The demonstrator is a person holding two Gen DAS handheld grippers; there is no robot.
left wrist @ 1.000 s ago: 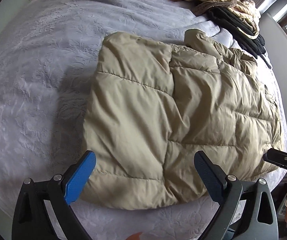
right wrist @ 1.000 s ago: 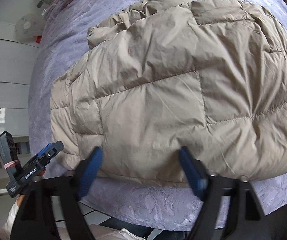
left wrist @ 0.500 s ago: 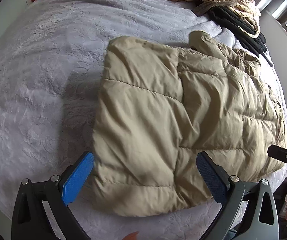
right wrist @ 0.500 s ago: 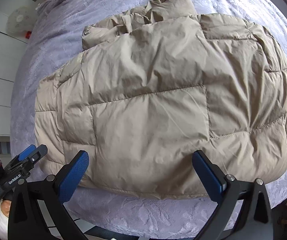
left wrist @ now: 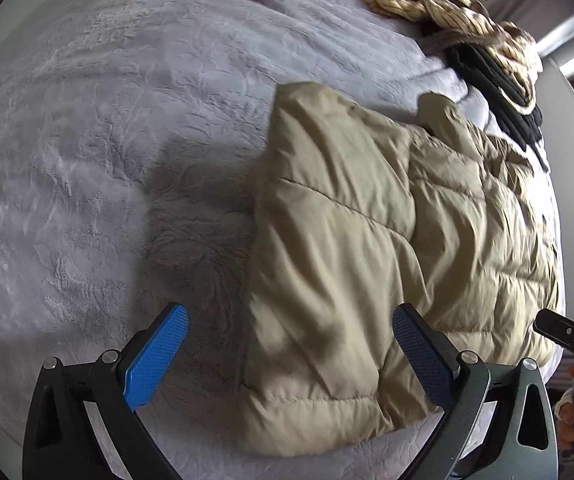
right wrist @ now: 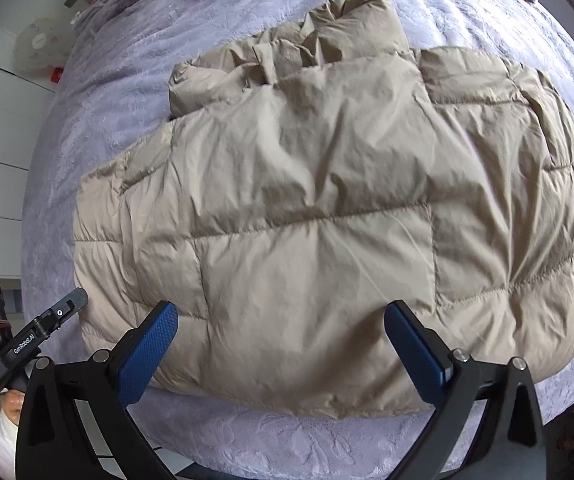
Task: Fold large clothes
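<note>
A tan puffer jacket [right wrist: 327,208] lies folded on the lavender bed [left wrist: 87,160] near its edge. Both the left gripper [left wrist: 291,356] and right gripper [right wrist: 283,344] hover above it — fingers spread wide, holding nothing.

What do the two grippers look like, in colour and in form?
Both look alike. The left gripper and the right gripper each have black, curved, forked arms with silver screws, and flat fingers faced with blue, finely dotted pads. In the right wrist view, the left tool's black body bears white lettering that reads GenRobot.AI, and a pink band.
</note>
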